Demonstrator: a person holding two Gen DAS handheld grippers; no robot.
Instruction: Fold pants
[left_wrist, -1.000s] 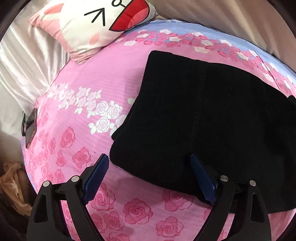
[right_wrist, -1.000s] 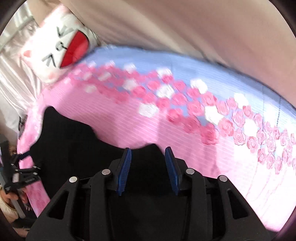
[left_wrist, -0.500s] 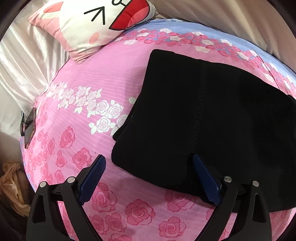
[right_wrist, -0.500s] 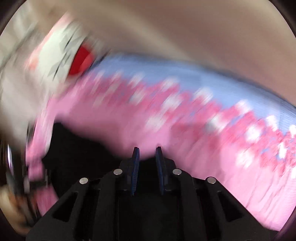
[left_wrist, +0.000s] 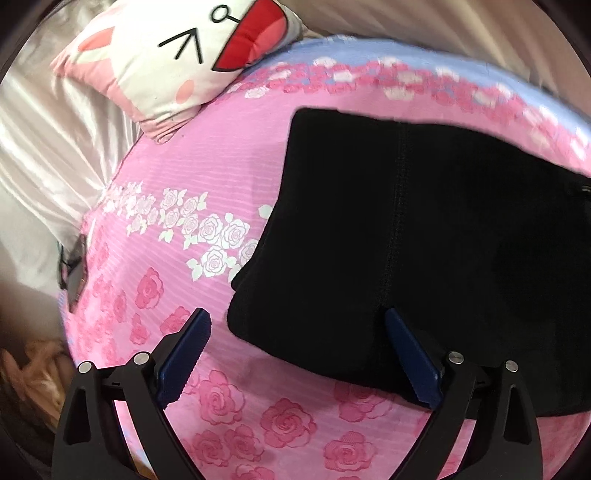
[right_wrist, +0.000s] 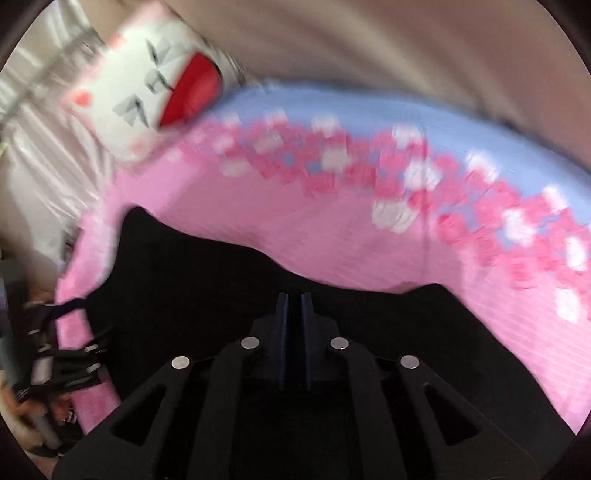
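Dark glasses-like item (left_wrist: 72, 273), at the left edge of the bed, partly over the side; identity uncertain. Cartoon-face pillow (left_wrist: 177, 55), white and pink with a red mouth, at the upper left against pale satin drapery (left_wrist: 48, 147). Bedsheet (left_wrist: 192, 177), pink with white and pink roses and a blue band along the far edge, covering the whole bed. Left gripper (left_wrist: 297, 328), low in its own view, jaws spread wide and opening; the near left corner of the pants lies between its blue pads, neither pad pressing it. Black pants (left_wrist: 424, 240), lying flat on the sheet from centre to the right edge, a seam running down the middle. Right gripper (right_wrist: 294, 299), over the pants' far edge in a blurred view, jaws closing and nearly together; black fabric fills the narrow gap, though a firm pinch cannot be confirmed.
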